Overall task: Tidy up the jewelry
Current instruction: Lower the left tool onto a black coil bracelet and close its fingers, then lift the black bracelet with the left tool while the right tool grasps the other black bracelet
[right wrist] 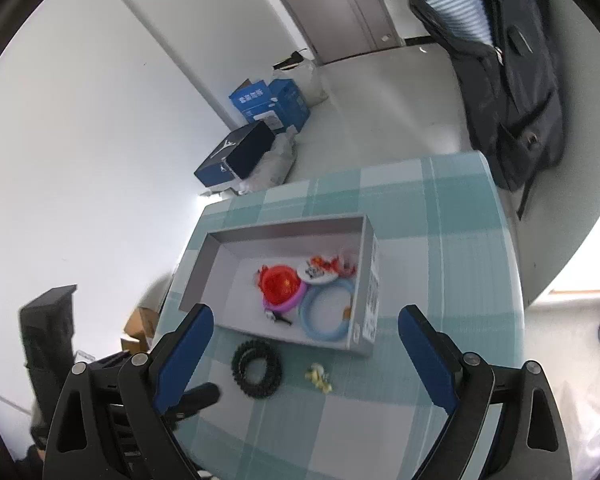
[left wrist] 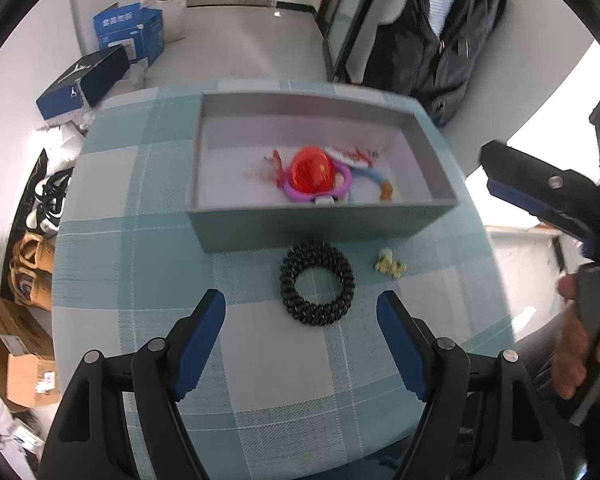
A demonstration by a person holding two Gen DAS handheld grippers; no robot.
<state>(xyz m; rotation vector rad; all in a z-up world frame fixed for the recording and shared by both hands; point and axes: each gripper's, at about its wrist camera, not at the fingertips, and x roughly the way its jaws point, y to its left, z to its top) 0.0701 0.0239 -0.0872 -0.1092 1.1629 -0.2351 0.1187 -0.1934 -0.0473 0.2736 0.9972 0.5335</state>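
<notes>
Progress: partway | left tongs wide, empty, low over worktop facing black spiral hair tie | small yellow-white clip just beside it, both outside grey open box | red ball, pink ring, blue ring inside | right tongs wide, empty

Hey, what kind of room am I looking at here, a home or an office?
Probably a lived-in home room: shoes and cardboard boxes on the floor, a dark jacket hanging up, and a checked tablecloth under a grey jewelry box.
</notes>
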